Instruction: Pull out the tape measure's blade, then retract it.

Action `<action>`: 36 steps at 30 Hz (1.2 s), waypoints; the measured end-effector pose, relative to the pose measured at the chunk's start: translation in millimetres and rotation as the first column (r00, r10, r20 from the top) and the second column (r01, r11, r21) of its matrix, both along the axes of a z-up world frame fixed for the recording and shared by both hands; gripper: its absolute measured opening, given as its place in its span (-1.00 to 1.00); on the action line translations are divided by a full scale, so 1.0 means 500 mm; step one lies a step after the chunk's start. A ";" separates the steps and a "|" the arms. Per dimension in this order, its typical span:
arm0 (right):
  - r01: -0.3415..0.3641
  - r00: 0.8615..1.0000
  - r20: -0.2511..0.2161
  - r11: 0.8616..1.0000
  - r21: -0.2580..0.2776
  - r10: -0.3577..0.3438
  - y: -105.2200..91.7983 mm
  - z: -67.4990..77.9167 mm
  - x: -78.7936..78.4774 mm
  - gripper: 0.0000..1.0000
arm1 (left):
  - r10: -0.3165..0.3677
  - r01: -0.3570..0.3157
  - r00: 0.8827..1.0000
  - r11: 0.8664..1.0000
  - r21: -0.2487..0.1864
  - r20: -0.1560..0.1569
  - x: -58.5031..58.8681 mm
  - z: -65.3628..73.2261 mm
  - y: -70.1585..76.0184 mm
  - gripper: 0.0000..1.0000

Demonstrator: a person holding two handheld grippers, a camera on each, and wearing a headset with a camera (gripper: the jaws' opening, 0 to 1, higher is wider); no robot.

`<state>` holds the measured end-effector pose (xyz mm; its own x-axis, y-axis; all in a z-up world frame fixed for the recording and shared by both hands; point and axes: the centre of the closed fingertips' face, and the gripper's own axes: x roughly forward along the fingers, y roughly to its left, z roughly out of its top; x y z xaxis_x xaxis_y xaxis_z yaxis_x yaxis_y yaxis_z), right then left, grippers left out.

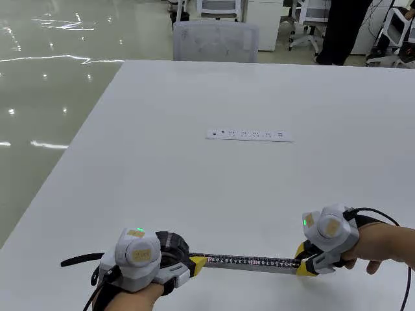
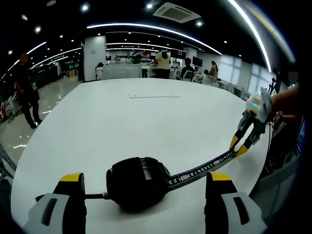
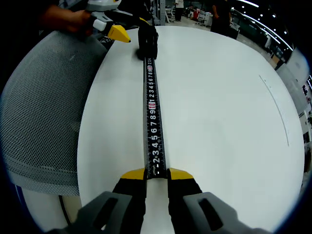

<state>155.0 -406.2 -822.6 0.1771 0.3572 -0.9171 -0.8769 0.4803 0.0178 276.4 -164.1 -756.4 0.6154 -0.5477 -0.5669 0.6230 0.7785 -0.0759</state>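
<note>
The tape measure is lying along the near edge of the white table (image 1: pixel 194 162), with its black case (image 1: pixel 170 249) at the near left and its blade (image 1: pixel 249 262) running out to the right. The left gripper (image 2: pixel 145 179) is straddling the case (image 2: pixel 139 183). Its yellow-tipped jaws are standing wide apart, one on each side, with a visible gap between each jaw and the case. A black wrist strap (image 1: pixel 81 260) is trailing off to the left from the case.

The right gripper (image 3: pixel 157 174) is pinching the free end of the blade (image 3: pixel 152 126), with its jaws pressed together on it. The numbered face is lying flat just above the tabletop and stretching straight back to the case (image 3: pixel 147 41). In the head view this gripper (image 1: pixel 303 262) is sitting at the near right, well apart from the left one.

A white power strip (image 1: pixel 249 135) is lying farther out near the middle of the table. A grey mesh chair back (image 1: pixel 214 40) is standing at the far edge.
</note>
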 end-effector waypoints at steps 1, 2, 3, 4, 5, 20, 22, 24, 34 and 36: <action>0.004 1.000 0.003 1.000 -0.009 -0.004 -0.002 0.001 0.002 -0.71 | 0.002 -0.002 1.000 1.000 -0.003 -0.002 0.001 0.000 0.000 1.00; -0.004 1.000 -0.008 1.000 -0.012 0.004 -0.001 0.000 0.003 -0.71 | 0.007 -0.007 1.000 1.000 -0.005 -0.001 0.002 0.000 0.001 1.00; 0.000 1.000 -0.016 1.000 -0.018 -0.001 -0.001 -0.002 0.004 -0.71 | 0.008 -0.008 1.000 1.000 -0.007 0.000 0.002 0.000 0.001 1.00; 0.001 1.000 -0.025 1.000 -0.026 -0.002 0.001 0.000 0.004 -0.71 | 0.010 -0.010 1.000 1.000 -0.009 -0.001 0.003 0.000 0.000 1.00; 0.000 1.000 -0.028 1.000 -0.032 -0.001 0.001 0.000 0.004 -0.71 | 0.011 -0.011 1.000 1.000 -0.008 -0.002 0.003 -0.001 0.000 1.00; 0.083 0.994 -0.061 0.996 -0.038 -0.086 -0.004 -0.001 0.004 -0.73 | 0.038 -0.038 0.999 0.999 -0.007 -0.034 0.005 -0.019 -0.003 0.80; 0.089 0.994 -0.062 0.995 -0.039 -0.091 -0.005 -0.001 0.005 -0.73 | 0.037 -0.037 0.999 0.999 -0.003 -0.036 0.004 -0.023 -0.007 0.72; 0.099 0.993 -0.061 0.994 -0.036 -0.101 -0.006 -0.002 0.005 -0.73 | 0.038 -0.038 0.998 0.999 0.004 -0.040 0.005 -0.030 -0.009 0.67; 0.113 0.991 -0.072 0.993 -0.046 -0.116 -0.005 -0.002 0.007 -0.73 | 0.146 -0.147 0.985 0.989 -0.010 -0.095 0.032 -0.043 -0.009 0.36; 0.113 0.990 -0.076 0.992 -0.051 -0.117 -0.005 -0.002 0.007 -0.73 | 0.145 -0.144 0.986 0.989 0.018 -0.080 0.032 -0.050 -0.010 0.36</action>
